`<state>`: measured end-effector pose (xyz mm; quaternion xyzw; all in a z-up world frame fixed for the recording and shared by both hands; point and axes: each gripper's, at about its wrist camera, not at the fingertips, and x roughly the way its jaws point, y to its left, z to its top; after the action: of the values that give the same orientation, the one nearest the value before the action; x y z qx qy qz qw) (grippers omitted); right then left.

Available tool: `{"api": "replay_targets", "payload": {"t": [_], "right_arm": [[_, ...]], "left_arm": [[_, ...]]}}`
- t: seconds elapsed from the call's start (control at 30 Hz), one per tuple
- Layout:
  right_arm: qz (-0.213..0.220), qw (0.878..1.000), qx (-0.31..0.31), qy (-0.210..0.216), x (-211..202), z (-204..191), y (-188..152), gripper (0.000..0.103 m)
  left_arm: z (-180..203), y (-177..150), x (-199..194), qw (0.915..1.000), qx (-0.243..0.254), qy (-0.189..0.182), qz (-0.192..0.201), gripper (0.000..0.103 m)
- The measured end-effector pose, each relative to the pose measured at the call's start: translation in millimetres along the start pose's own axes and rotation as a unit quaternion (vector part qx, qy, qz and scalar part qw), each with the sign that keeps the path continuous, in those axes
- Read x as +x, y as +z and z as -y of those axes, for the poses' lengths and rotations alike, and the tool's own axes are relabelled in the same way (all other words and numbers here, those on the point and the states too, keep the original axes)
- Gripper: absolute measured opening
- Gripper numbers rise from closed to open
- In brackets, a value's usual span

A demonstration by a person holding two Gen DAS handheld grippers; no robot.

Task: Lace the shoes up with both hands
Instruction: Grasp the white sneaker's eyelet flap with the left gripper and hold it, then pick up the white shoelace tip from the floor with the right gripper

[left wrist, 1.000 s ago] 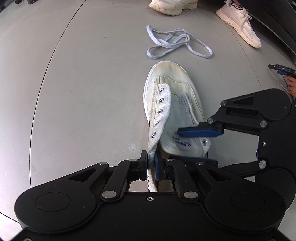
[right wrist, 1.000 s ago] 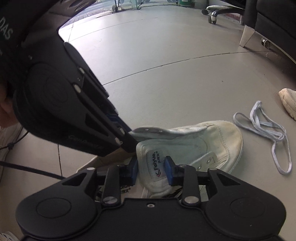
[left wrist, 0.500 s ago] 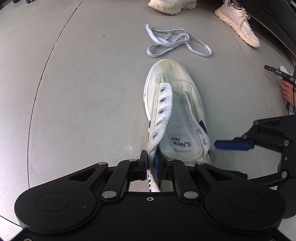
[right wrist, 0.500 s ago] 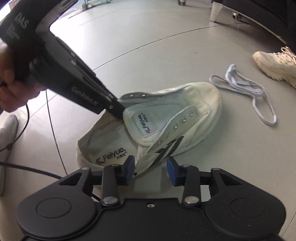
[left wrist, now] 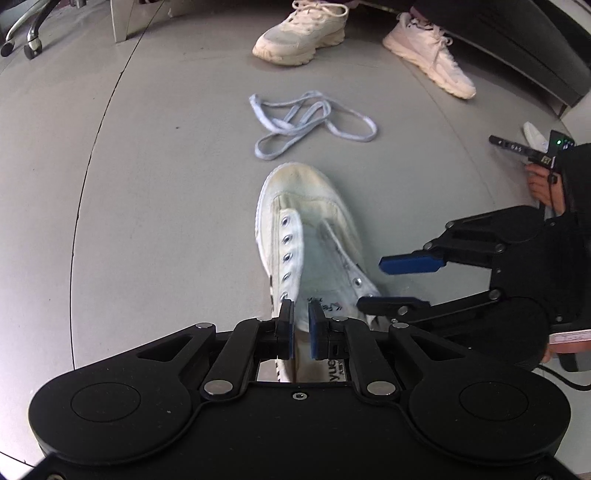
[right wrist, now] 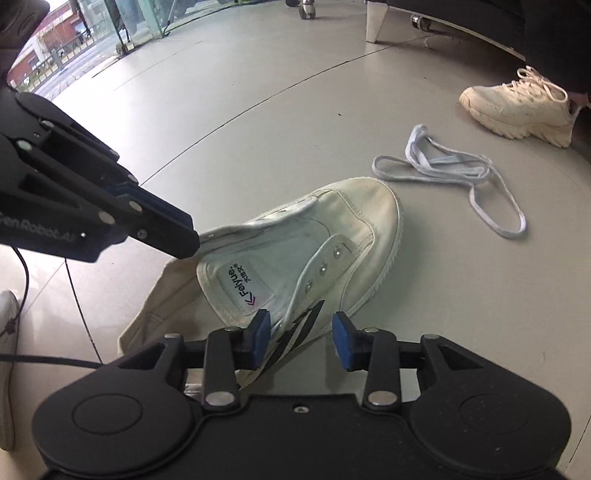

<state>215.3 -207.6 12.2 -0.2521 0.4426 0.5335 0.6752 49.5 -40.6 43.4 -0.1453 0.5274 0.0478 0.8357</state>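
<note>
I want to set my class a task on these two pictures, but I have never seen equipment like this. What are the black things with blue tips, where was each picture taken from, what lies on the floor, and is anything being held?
The black things are hand-held grippers, one in each of a person's hands. Each carries a camera that looks along its two blue-padded fingers, so each picture is one gripper's own view.

In the left camera's view, the left gripper is closed on the eyelet flap of an unlaced white canvas shoe. The right gripper stands open beside the shoe and holds nothing.

The right camera's view shows the same shoe from its other side, with the left gripper coming in from the left.

A loose pale shoelace lies on the grey floor beyond the shoe's toe. Further off are someone's feet in white trainers.
</note>
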Motion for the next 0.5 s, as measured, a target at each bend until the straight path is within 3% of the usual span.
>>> {"api": "replay_targets", "payload": {"t": [0.1,0.2,0.37,0.5], "right_arm": [[0.007,0.999,0.033,0.012,-2.9,14.6,0.0,0.034],[0.029,0.999,0.042,-0.011,-10.6,28.1,7.9,0.034],[0.093,0.993,0.042,-0.057,-22.6,62.4,36.4,0.034],[0.117,0.99,0.018,-0.075,-8.3,84.4,69.3,0.034]], "left_arm": [[2.1,1.2,21.0,0.9998,0.0,0.004,-0.019,0.007],[-0.3,-4.8,38.0,0.9989,-0.019,-0.005,-0.042,0.007],[-1.8,3.4,25.3,0.999,-0.034,-0.013,-0.027,0.008],[-8.2,9.9,17.8,0.9986,-0.049,-0.001,-0.018,0.008]]}}
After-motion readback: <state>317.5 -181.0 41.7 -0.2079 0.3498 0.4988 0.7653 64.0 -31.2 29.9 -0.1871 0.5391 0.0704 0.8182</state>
